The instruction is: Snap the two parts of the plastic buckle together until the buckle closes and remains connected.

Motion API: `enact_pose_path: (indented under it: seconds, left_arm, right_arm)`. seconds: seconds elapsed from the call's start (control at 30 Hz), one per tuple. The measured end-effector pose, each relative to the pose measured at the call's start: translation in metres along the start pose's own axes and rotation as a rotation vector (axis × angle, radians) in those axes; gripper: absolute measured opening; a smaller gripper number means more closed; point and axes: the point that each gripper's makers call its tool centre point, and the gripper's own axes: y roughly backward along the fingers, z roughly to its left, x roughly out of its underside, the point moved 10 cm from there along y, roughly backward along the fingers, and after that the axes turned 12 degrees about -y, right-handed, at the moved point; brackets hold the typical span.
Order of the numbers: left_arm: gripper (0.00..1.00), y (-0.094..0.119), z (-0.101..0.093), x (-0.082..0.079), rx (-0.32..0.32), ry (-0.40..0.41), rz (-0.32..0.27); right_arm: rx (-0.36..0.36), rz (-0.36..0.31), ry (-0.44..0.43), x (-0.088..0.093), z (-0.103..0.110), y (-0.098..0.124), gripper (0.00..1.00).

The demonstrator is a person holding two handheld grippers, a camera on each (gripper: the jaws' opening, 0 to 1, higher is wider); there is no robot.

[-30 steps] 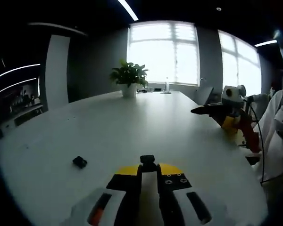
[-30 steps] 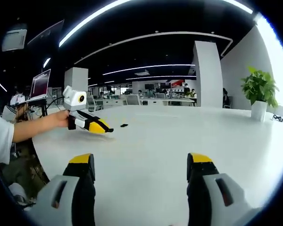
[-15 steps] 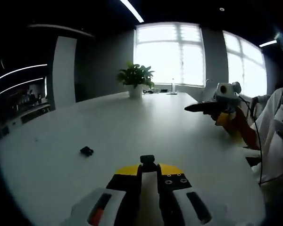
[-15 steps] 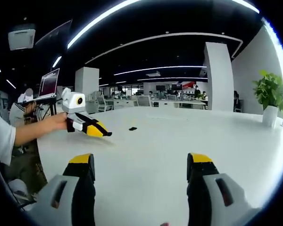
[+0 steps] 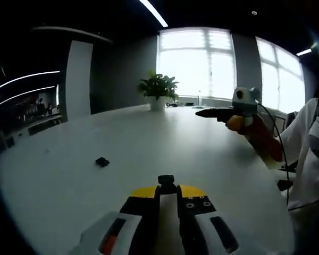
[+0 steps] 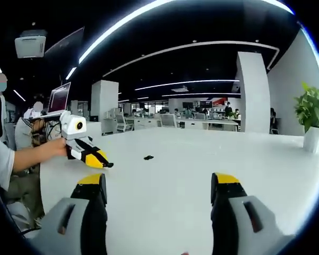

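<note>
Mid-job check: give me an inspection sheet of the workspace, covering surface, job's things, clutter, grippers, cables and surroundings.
Surface: white table, broad and mostly bare.
Job's things: buckle piece lies on the table; another small black piece sits at the left gripper tips, too small to identify.
Clutter: nothing seen.
Grippers: left jaws closed together; right gripper open, held above the table.
Cables: one cable trails from the right gripper.
Surroundings: potted plant, windows, laptop, office desks behind.

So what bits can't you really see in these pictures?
- Loose buckle piece on the table: too small and dark in both views to tell its shape.
- Piece in the left gripper: jaws cover most of it in the left gripper view.
- Right gripper: its base is cut off by the bottom edge.
</note>
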Motion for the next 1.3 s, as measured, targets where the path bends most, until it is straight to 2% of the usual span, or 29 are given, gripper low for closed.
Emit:
enact_pose_path:
  seconds: [0.37,0.67,0.8,0.9,0.97,1.3]
  left_arm:
    - [0.12,0.007,0.001,0.005,-0.039,-0.009,0.023]
    - [0.12,0.024,0.005,0.003,-0.090,0.032,-0.014]
    - [0.12,0.029,0.007,0.004,-0.140,0.011,0.022]
    - [0.12,0.031,0.007,0.002,-0.139,0.040,-0.026]
    - [0.12,0.032,0.006,0.001,-0.135,0.041,-0.035]
    - [0.12,0.033,-0.002,0.004,-0.139,0.033,-0.013]
  right_arm:
    - [0.004,0.005,-0.005,-0.004,-0.013,-0.013,0.80]
    - [-0.022,0.029,0.004,-0.002,-0.013,-0.026,0.80]
    - [-0.032,0.029,0.003,-0.001,-0.013,-0.029,0.80]
    - [-0.037,0.034,0.006,-0.001,-0.014,-0.031,0.80]
    - [-0.041,0.037,0.010,-0.001,-0.014,-0.033,0.80]
    - [-0.065,0.058,0.019,0.001,-0.017,-0.043,0.80]
